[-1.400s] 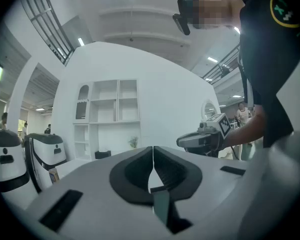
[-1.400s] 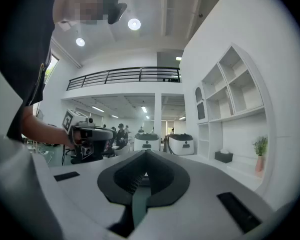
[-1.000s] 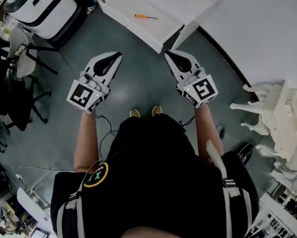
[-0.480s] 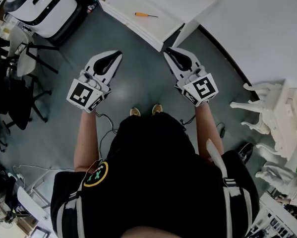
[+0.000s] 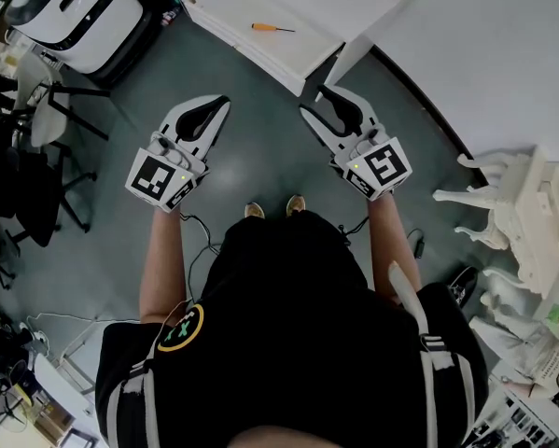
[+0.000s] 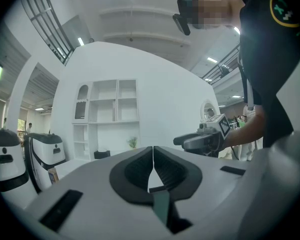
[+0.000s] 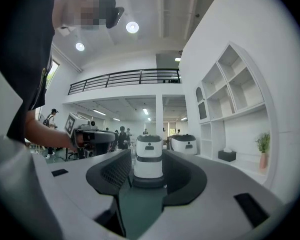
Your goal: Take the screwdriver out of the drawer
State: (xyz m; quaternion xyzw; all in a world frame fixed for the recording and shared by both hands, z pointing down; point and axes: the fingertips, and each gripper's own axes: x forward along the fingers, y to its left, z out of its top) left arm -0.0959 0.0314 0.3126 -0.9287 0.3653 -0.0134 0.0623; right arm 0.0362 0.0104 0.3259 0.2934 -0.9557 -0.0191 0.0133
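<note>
An orange-handled screwdriver [image 5: 272,29] lies in the open white drawer [image 5: 293,62] at the top of the head view, well beyond both grippers. My left gripper [image 5: 223,103] is held level over the floor, its jaws shut with nothing in them; in the left gripper view [image 6: 153,149] the pads meet along one line. To the right, just short of the drawer's near corner, my right gripper [image 5: 314,101] is opening with nothing between its jaws. In the right gripper view [image 7: 147,155] only a distant white machine shows through the gap.
A white wheeled machine [image 5: 83,12] stands at the upper left, with black chairs [image 5: 22,166] along the left edge. Ornate white furniture [image 5: 531,222] sits at the right, below a curved white wall [image 5: 503,54]. The person's shoes [image 5: 253,213] are on the grey floor.
The right gripper's jaws have parted from shut to a clear gap. Both hands have stayed where they were, and the left gripper is unchanged.
</note>
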